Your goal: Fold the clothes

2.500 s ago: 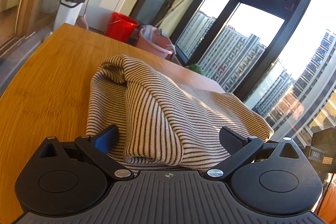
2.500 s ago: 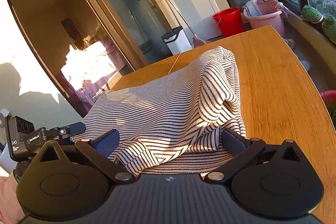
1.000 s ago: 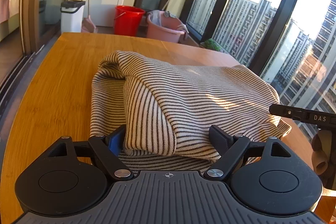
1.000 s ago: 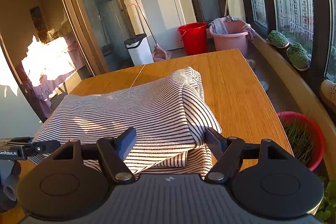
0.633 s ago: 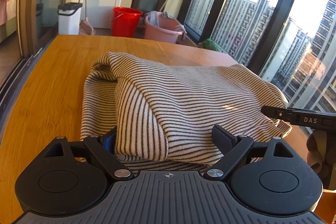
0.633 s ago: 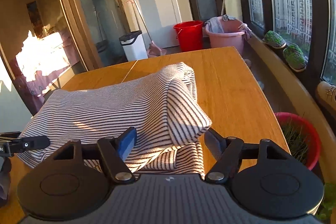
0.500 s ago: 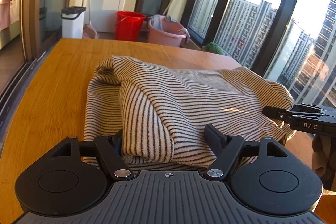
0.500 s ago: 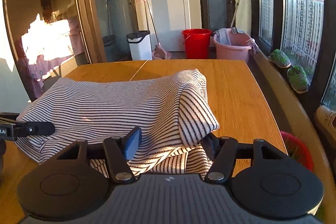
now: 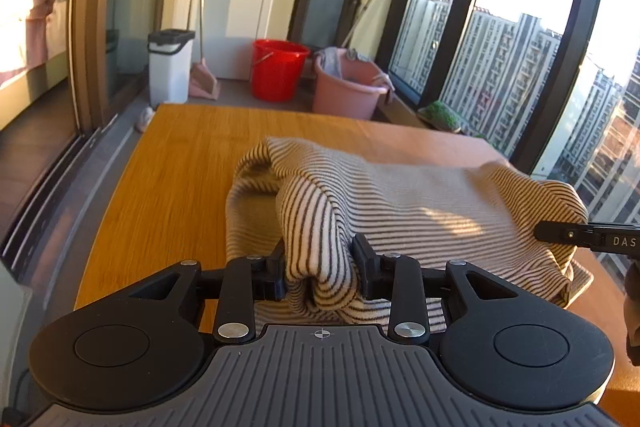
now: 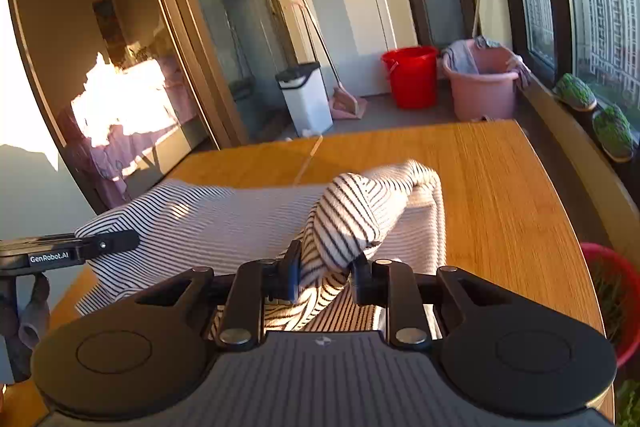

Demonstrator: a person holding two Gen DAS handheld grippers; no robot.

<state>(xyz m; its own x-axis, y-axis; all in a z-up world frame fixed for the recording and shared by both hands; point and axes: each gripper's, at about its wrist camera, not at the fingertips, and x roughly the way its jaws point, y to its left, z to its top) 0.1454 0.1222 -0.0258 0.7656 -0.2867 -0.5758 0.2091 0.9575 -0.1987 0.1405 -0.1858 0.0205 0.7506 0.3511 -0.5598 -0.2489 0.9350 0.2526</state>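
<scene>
Your left gripper point(image 9: 320, 273) and right gripper point(image 10: 323, 277) are closing, both pinching the striped garment point(image 9: 400, 203). It sits bunched mid-table point(image 9: 172, 163); folding remains unfinished.

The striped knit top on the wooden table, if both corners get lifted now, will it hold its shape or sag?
The striped knit top will probably sag between the grips: it already bunches into soft rolls where each hand-held gripper, left and right, is closing on a corner. It looks light. The middle may drag on the wooden table.
</scene>
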